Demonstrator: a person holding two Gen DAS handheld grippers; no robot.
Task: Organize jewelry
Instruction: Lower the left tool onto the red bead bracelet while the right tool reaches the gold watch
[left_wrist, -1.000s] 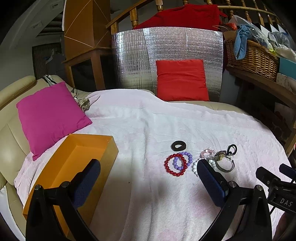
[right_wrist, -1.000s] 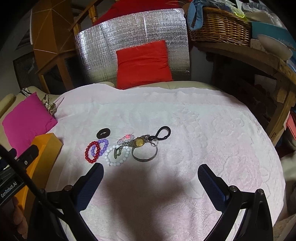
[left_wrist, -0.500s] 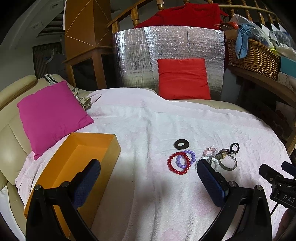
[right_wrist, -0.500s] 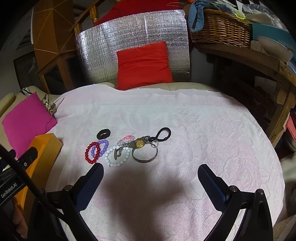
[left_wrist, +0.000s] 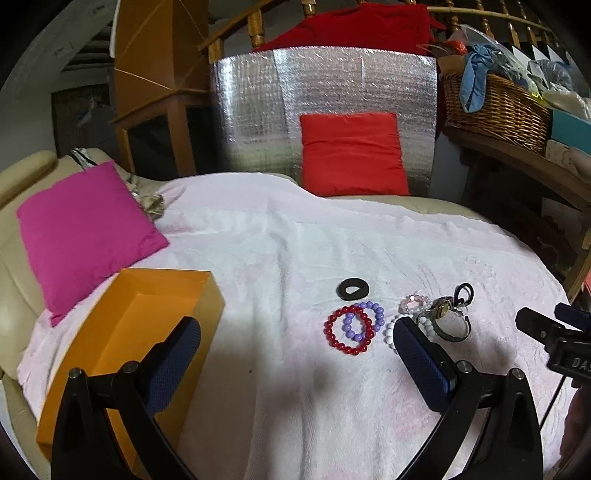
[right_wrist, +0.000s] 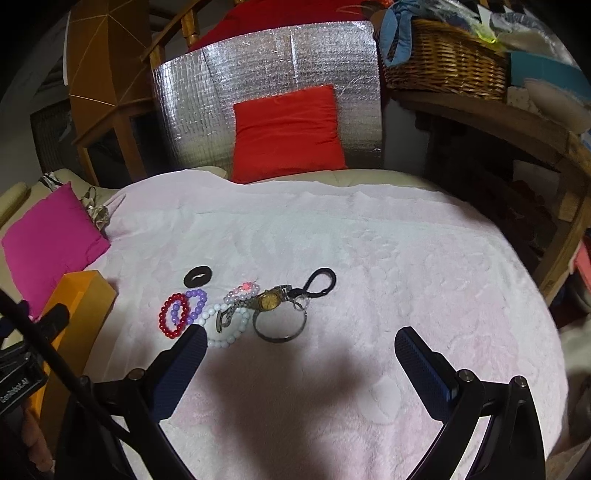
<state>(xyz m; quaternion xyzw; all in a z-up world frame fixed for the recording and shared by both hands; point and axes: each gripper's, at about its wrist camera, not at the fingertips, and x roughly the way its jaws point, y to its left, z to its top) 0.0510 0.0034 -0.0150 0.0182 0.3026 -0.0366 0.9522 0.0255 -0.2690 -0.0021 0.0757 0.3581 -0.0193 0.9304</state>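
Note:
Jewelry lies in a loose cluster on the pale pink towel (left_wrist: 280, 266): a red bead bracelet (left_wrist: 349, 330) (right_wrist: 170, 319) overlapping a purple one (left_wrist: 364, 319) (right_wrist: 190, 306), a black hair ring (left_wrist: 353, 287) (right_wrist: 197, 276), a white bead bracelet (right_wrist: 225, 326), a gold watch (right_wrist: 271, 299) (left_wrist: 441, 306), a metal bangle (right_wrist: 279, 323) and a black clasp (right_wrist: 319, 282). An open orange box (left_wrist: 129, 339) (right_wrist: 79, 306) sits left of them. My left gripper (left_wrist: 293, 338) is open, hovering short of the bracelets. My right gripper (right_wrist: 299, 343) is open too, just short of the bangle.
A pink cushion (left_wrist: 83, 229) lies at the left edge of the towel, a red cushion (left_wrist: 352, 153) leans on a silver foil panel (left_wrist: 258, 110) at the back. A wooden shelf with a wicker basket (left_wrist: 495, 107) runs along the right side.
Both grippers have drifted slightly forward toward the jewelry cluster; the pieces sit a little nearer in both views. Nothing has been picked up.

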